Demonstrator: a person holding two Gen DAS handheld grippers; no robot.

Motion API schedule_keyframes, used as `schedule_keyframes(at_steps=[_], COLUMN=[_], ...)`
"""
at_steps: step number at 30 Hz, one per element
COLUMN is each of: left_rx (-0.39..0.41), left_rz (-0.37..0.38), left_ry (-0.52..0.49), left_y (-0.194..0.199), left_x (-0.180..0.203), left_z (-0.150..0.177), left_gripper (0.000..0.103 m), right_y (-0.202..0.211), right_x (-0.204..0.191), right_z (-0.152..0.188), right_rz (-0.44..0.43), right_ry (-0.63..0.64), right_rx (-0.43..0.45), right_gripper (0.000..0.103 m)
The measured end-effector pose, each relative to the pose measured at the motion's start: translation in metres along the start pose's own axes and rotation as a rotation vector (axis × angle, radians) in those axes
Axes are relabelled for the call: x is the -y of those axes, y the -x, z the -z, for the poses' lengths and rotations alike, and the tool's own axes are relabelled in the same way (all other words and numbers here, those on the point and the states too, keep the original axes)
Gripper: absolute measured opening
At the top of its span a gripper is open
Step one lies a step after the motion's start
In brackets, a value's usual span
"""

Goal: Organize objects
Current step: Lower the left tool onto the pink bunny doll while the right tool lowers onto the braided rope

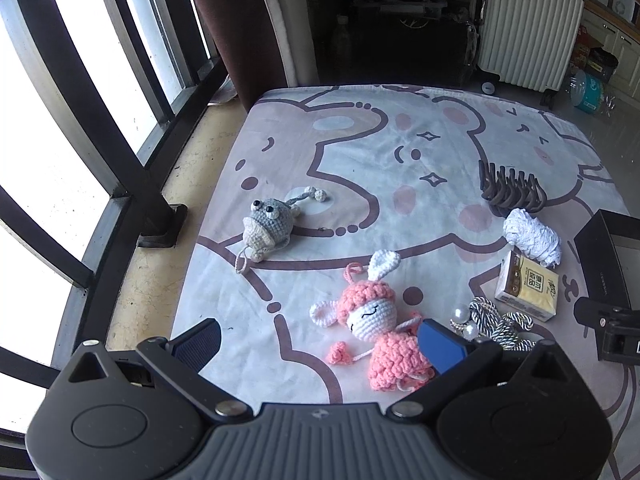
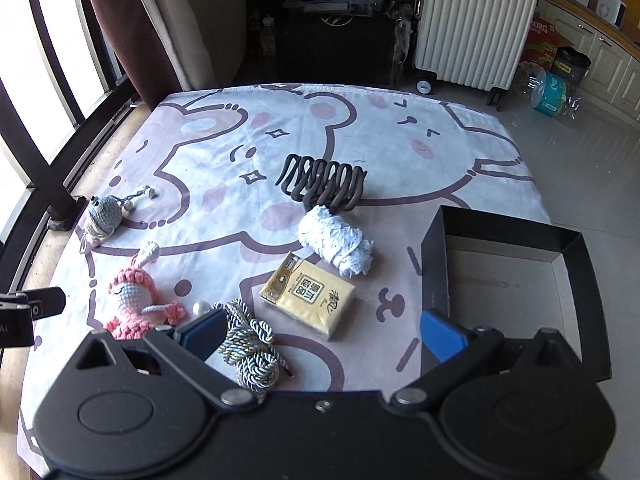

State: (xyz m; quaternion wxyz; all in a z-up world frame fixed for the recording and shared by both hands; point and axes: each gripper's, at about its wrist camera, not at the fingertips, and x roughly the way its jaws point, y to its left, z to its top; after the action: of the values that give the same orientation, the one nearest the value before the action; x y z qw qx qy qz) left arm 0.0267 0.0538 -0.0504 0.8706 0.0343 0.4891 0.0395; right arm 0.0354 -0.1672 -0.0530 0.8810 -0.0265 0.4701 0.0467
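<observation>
On the cartoon-print cloth lie a grey crochet toy, a pink crochet doll, a dark hair claw, a white yarn bundle, a yellow tissue pack and a striped cord with pearls. My left gripper is open above the cloth, the pink doll by its right finger. My right gripper is open over the cord and beside the tissue pack. An open black box sits at the right. The hair claw, yarn, doll and grey toy lie farther off.
A window with dark frames runs along the left, with a brown curtain. A white suitcase stands behind the cloth, and plastic bottles lie on the floor at the right. The left gripper's body shows at the left edge.
</observation>
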Motion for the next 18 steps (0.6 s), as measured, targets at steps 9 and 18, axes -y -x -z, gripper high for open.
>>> schedule_keyframes(at_steps=[9, 18], left_rx=[-0.019, -0.054], left_rz=[0.006, -0.008], left_ry=[-0.004, 0.001], left_y=[-0.021, -0.048], left_x=[-0.001, 0.001], left_z=[0.002, 0.009], left_gripper=[0.103, 0.103], right_y=[-0.020, -0.041], right_x=[0.001, -0.001], right_z=[0.002, 0.007], right_rz=[0.007, -0.009], right_ry=[-0.010, -0.005], right_rx=[-0.034, -0.067], right_gripper=[0.103, 0.103])
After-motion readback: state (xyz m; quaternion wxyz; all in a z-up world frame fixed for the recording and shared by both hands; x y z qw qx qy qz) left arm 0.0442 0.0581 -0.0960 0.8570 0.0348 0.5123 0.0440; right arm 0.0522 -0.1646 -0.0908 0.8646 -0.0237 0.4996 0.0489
